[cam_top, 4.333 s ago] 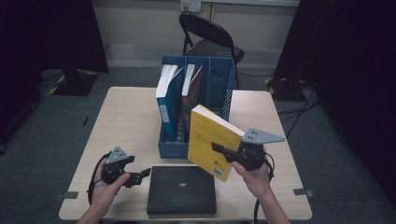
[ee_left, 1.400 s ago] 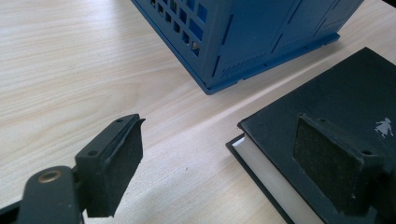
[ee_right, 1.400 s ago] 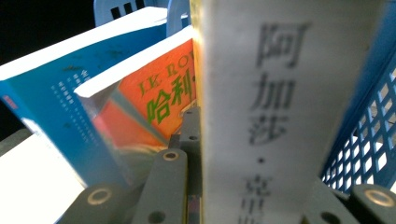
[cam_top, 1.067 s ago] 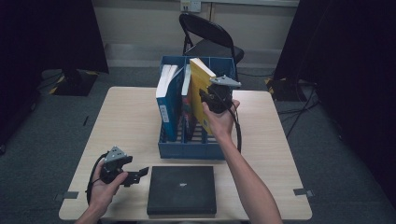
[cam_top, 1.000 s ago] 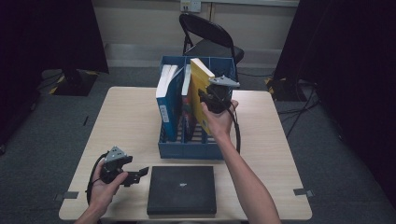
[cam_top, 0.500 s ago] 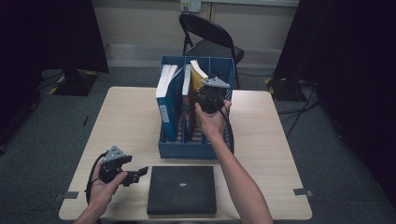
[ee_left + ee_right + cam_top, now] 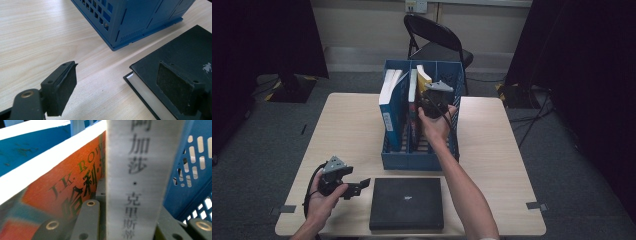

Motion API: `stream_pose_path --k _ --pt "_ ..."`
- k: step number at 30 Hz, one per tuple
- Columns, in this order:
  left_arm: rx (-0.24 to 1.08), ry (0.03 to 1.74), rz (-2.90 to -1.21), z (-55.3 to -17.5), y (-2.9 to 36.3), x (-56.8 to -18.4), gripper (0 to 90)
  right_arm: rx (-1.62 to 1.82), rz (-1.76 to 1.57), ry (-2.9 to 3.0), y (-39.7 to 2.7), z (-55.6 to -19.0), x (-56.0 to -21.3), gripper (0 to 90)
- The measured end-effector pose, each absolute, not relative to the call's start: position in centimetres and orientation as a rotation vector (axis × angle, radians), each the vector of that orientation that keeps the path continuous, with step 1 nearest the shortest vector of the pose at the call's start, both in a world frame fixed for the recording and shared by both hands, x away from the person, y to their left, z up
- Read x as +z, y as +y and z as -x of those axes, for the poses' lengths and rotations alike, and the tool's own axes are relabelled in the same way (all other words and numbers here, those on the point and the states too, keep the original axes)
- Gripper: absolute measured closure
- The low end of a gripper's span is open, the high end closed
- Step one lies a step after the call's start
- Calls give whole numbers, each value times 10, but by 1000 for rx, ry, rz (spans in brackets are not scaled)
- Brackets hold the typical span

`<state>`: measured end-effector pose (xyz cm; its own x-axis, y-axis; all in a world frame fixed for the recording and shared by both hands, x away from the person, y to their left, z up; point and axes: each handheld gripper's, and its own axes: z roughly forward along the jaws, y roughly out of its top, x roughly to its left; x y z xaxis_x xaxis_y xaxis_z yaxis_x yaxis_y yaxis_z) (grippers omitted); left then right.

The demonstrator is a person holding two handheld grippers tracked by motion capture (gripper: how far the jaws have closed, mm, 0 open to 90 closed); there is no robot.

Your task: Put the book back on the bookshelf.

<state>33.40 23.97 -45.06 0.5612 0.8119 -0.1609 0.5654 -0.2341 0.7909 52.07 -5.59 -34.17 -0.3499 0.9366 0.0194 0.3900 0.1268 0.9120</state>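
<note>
We keep the right gripper (image 7: 430, 100) clamped across the stiff, fairly heavy yellow book's (image 7: 424, 78) spine (image 7: 140, 177), lowering it into the blue file rack (image 7: 419, 159), while the left gripper (image 7: 117, 87) idles, jaws apart.

Bright tabletop, dark surroundings, blurred close-up

Orange book cover (image 7: 60, 187) reads "J.K. ROW".

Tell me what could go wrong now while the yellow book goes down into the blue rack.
The right tool grips the yellow book by its spine, tight beside the orange book; its edge may catch there and jam. The blue rack stands unheld, so pushing could slide it toward the black book.
</note>
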Motion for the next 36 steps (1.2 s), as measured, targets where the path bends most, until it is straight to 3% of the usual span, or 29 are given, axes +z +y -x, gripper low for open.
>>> stream_pose_path --k 24,36 --pt "330 1100 -1935 -335 238 -452 166 1145 -1280 1914 -57 -525 -377 716" --pt "334 1097 -1936 -334 237 -452 166 1170 -1242 1984 -66 -501 -380 643"
